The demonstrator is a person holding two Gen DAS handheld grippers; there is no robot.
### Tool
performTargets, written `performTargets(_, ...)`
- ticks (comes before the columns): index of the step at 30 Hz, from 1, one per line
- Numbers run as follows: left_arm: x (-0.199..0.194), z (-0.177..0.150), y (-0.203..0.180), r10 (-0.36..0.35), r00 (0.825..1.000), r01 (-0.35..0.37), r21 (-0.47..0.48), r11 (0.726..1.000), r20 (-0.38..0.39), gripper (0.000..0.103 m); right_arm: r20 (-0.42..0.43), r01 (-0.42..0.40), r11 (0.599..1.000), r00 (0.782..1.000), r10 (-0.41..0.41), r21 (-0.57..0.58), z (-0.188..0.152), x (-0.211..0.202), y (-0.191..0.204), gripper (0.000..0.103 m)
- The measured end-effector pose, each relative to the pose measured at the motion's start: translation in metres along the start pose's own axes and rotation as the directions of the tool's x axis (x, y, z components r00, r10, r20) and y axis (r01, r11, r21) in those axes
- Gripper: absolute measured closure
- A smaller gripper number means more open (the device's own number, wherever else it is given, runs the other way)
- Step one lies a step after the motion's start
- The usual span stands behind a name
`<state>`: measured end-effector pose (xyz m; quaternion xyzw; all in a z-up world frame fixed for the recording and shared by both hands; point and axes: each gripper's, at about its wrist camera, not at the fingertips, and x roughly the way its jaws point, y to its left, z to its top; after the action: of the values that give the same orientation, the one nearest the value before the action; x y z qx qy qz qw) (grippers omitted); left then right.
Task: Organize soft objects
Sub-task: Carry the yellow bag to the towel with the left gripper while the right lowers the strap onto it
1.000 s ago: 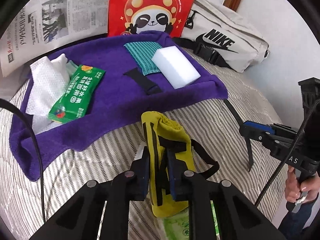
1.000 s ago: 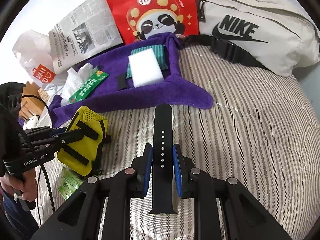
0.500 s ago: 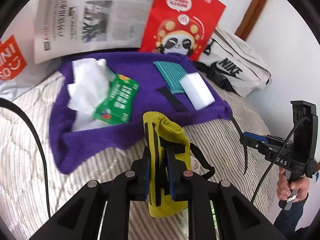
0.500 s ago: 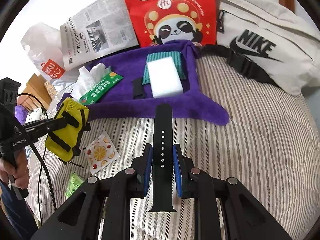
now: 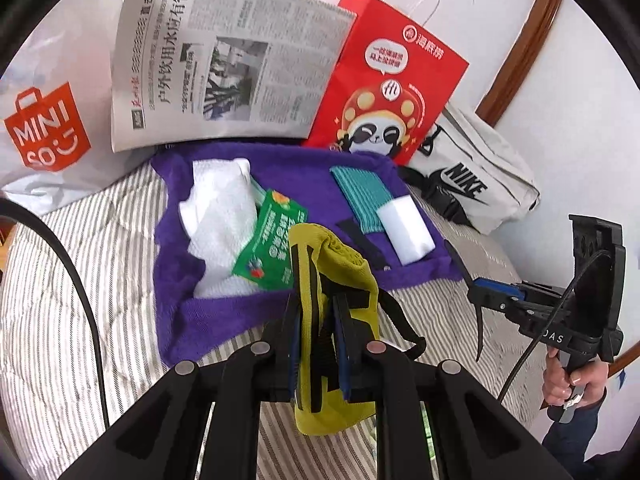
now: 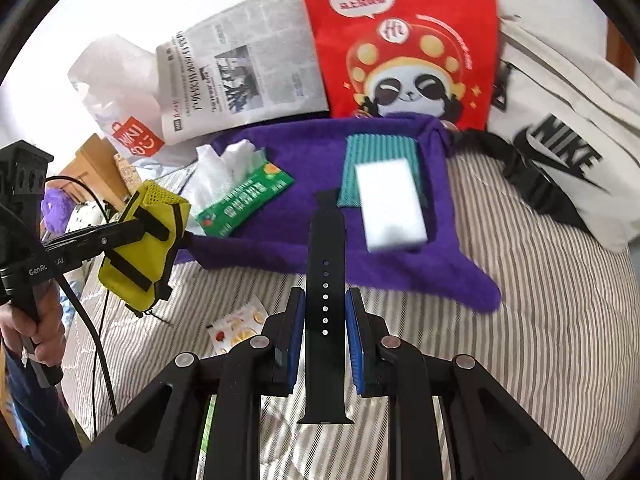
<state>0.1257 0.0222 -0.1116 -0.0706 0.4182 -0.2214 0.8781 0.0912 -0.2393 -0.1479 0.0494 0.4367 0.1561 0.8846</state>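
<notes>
My left gripper (image 5: 318,320) is shut on a yellow mesh pouch with black straps (image 5: 332,280), held in the air above the near edge of the purple towel (image 5: 192,320). The same yellow pouch (image 6: 144,236) shows at the left of the right wrist view. My right gripper (image 6: 325,320) is shut on a black watch strap with holes (image 6: 325,264), which points toward the purple towel (image 6: 400,268). On the towel lie a white sponge (image 6: 390,204), a teal cloth (image 6: 376,148), a green tissue pack (image 6: 244,200) with white tissue and a short black strap (image 5: 360,240).
A red panda bag (image 6: 400,40), a newspaper (image 6: 240,76) and a white Miniso bag (image 5: 44,132) stand behind the towel. A grey Nike bag (image 6: 560,140) lies at the right. A fruit-print packet (image 6: 236,324) rests on the striped bed cover (image 6: 540,320).
Both grippers have risen and moved toward the towel. The yellow pouch has been lifted off the bed cover, uncovering the fruit-print packet, and now overlaps the tissue pack in the left wrist view.
</notes>
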Motion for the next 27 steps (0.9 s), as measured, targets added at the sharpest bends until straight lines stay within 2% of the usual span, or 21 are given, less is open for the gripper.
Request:
performTargets(9, -0.001, 0.019, 0.008, 0.016, 1.0, -0.015, -0.017, 1.0, 0.023, 0.089, -0.011, -0.075, 0.997, 0.997, 0.074, -0.038, 0.052, 0.023, 0.01, 0.082)
performTargets(13, 0.001, 0.026, 0.017, 0.026, 0.999, -0.025, -0.022, 0.999, 0.027, 0.089, -0.01, -0.055, 0.995, 0.998, 0.055, -0.077, 0.079, 0.038, 0.015, 0.082)
performTargets(18, 0.002, 0.032, 0.034, 0.05, 0.998, -0.049, -0.039, 0.998, 0.027, 0.089, -0.043, -0.03, 0.998, 0.999, 0.028, -0.063, 0.114, 0.08, 0.015, 0.082)
performTargets(27, -0.003, 0.031, 0.068, 0.068, 0.997, -0.065, -0.07, 0.995, 0.035, 0.089, -0.144, 0.011, 0.999, 0.989, -0.017, -0.042, 0.14, 0.151, 0.015, 0.082)
